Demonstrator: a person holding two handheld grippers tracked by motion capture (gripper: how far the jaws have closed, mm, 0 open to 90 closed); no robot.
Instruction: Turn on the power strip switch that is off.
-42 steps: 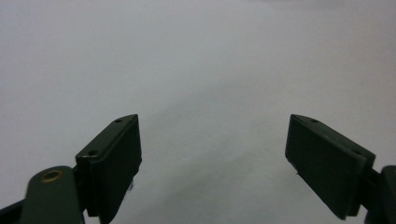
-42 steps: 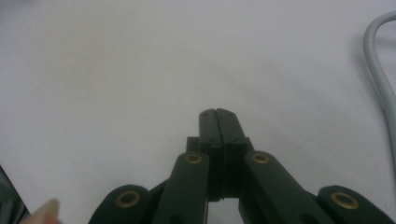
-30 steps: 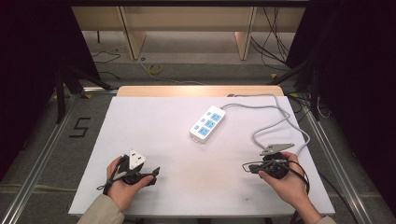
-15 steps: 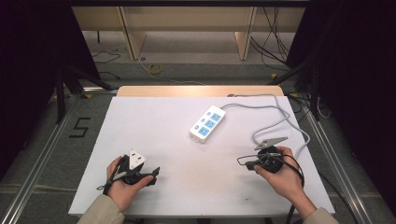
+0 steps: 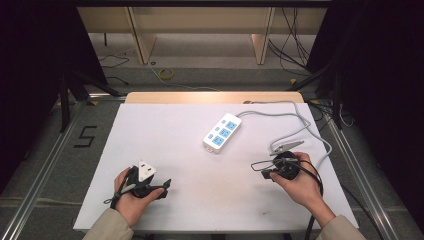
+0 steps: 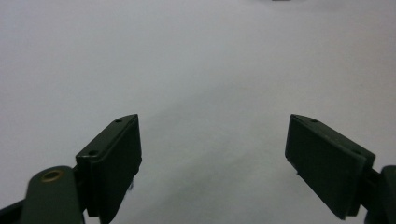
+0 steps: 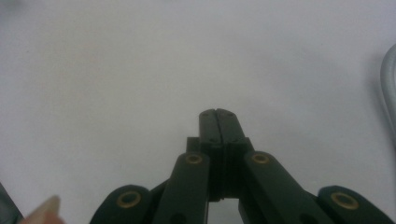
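Since a second ago my right gripper (image 5: 263, 170) has crept a little toward the middle of the table (image 5: 165, 125), while my left gripper (image 5: 161, 186) has kept its place; nothing else on the sheet has shifted.

My right claw is closed on nothing, its two black jaws pressed flat together in the right gripper view (image 7: 218, 116), bare white surface beyond them; my left claw stands wide open and empty, the jaws well apart in the left gripper view (image 6: 215, 154).

What I judge the work to be about is the power strip (image 5: 222, 133); from my right claw it lies ahead and to the left, near but not touching; from my left claw it lies ahead and well off to the right, clearly farther; so the right hand (image 5: 300, 185) is the nearer one. Its long axis runs on a diagonal, the near end toward the left claw's side, the far end, where the grey cable (image 5: 295, 120) leaves it, up and to the right; that cable loops round just beyond my right claw, with a grey plug end (image 5: 286, 147) lying just ahead of it.

To take the strip across its narrow width, I reckon the right claw must first open, then come in square to that diagonal.
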